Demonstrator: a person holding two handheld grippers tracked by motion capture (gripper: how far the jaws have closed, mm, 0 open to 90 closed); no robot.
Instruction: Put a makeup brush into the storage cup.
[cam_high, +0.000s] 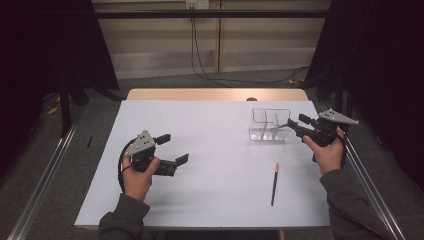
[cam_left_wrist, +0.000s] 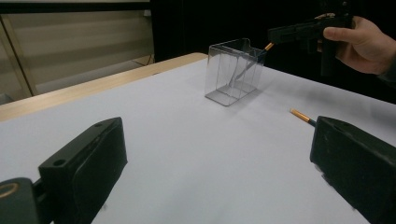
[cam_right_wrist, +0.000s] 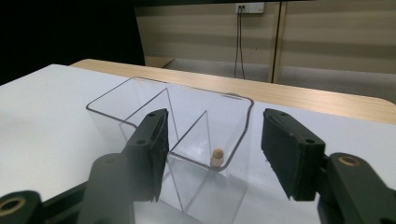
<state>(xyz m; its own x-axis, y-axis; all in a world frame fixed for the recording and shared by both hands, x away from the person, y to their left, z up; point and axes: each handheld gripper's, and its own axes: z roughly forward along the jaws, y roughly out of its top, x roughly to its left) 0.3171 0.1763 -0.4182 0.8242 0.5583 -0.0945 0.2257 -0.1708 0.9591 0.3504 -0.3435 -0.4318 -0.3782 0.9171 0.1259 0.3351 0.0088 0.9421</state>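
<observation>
Pencils go into the clear, divided plastic organiser (cam_high: 270, 125) on the white table (cam_high: 210, 165): right gripper (cam_right_wrist: 212, 154), jaws apart, has one leaning at its rim, while left gripper (cam_high: 172, 149), also apart, should approach the black pencil (cam_high: 274, 184) squarely.

White table (cam_high: 200, 150); clear divided holder (cam_high: 270, 126) far right; pencil (cam_high: 274, 184) lying nearer
</observation>
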